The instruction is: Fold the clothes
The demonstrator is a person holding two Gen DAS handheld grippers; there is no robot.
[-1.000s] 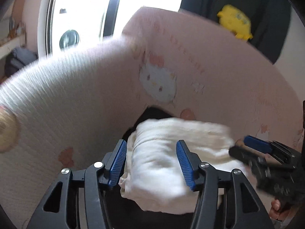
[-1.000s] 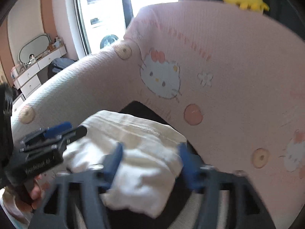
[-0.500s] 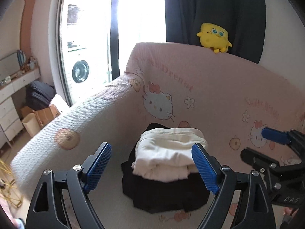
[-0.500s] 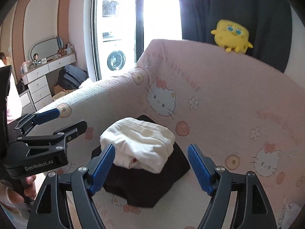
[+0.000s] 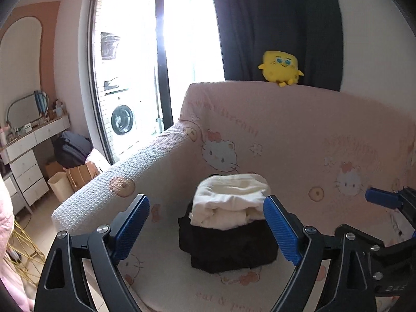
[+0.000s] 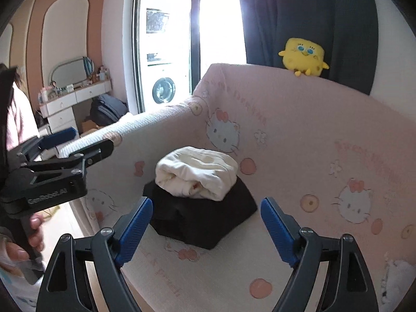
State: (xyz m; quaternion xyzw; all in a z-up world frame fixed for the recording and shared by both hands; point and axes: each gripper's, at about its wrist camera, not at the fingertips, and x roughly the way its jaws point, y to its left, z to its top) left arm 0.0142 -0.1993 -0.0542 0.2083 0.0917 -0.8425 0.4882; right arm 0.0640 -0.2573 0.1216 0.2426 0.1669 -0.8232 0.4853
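Folded cream garment (image 5: 230, 202) lying on top of a folded black garment (image 5: 228, 244); the 2 form a small stack on the seat of a sofa (image 5: 299, 140) draped in a pink cartoon-cat cover. The stack sits near the corner where the sofa's armrest (image 5: 122, 179) meets the backrest, and the cream piece covers only the upper part of the black one, whose edges show all around below it.

Left hand-held gripper (image 5: 206, 231): released, its blue-padded jaws spreading wider, with nothing between them; the stack lies beyond the pads, apart from them. In the right wrist view the same tool appears at the left edge, carried by the person's hand (image 6: 28, 236).

Right hand-held gripper (image 6: 206, 230): likewise released and opening, jaws empty, clear of the stack, which lies beyond and between the 2 blue pads. One of its blue fingertips (image 5: 382, 199) shows at the right edge of the left wrist view.

Background: a yellow plush toy (image 5: 280, 68) perched on the top edge of the backrest in front of a dark curtain (image 5: 275, 26); a bright window (image 5: 145, 65) with a washing machine (image 5: 122, 119) behind it; a white dressing table with a mirror (image 6: 75, 96) at the far left.
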